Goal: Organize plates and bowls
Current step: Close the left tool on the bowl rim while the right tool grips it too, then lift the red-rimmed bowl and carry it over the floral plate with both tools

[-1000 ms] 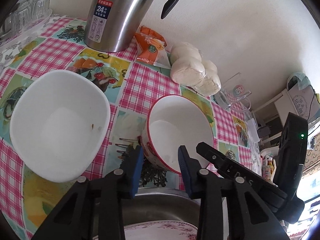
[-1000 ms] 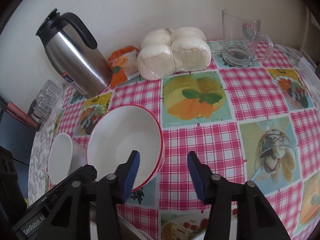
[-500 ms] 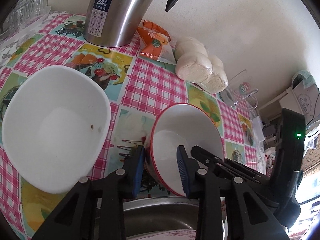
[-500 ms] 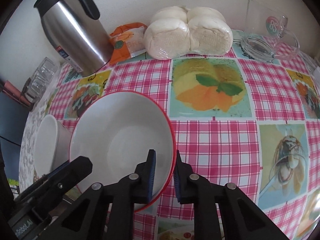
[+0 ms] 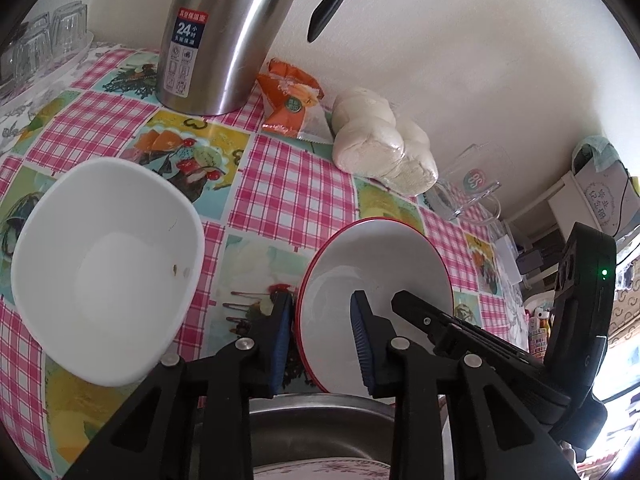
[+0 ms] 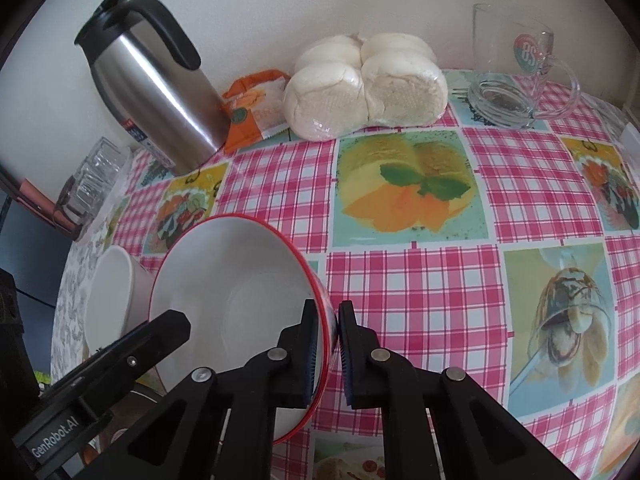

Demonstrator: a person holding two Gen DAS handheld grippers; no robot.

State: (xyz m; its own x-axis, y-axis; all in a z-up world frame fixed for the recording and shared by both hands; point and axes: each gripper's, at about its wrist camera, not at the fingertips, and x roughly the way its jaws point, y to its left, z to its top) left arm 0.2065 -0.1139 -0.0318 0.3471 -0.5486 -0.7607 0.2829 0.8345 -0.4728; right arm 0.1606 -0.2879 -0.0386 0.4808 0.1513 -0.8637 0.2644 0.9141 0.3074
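A white bowl with a red rim (image 5: 376,276) is tipped up over the checked tablecloth, near the sink's edge. My left gripper (image 5: 320,340) straddles its left wall. One blue pad lies against the outside, the other is inside, and the jaws are shut on it. My right gripper (image 6: 334,352) is shut on the same red-rimmed bowl (image 6: 232,292), pinching its right rim between both pads. A plain white bowl (image 5: 104,268) sits upright to the left, apart from both grippers. In the right wrist view this white bowl (image 6: 112,300) is partly hidden behind the tilted one.
A steel thermos (image 5: 224,40) stands at the back by the wall, with an orange packet (image 5: 292,100) and wrapped white buns (image 5: 380,140) beside it. A glass mug (image 6: 516,68) is at the back right, drinking glasses (image 5: 48,36) at the far left. A steel sink (image 5: 320,416) holding a patterned plate (image 5: 320,470) lies just below the grippers.
The right jaws went from open to shut on the bowl's right rim. The red-rimmed bowl has tipped from flat on the table up onto its side. The left jaws narrowed slightly.
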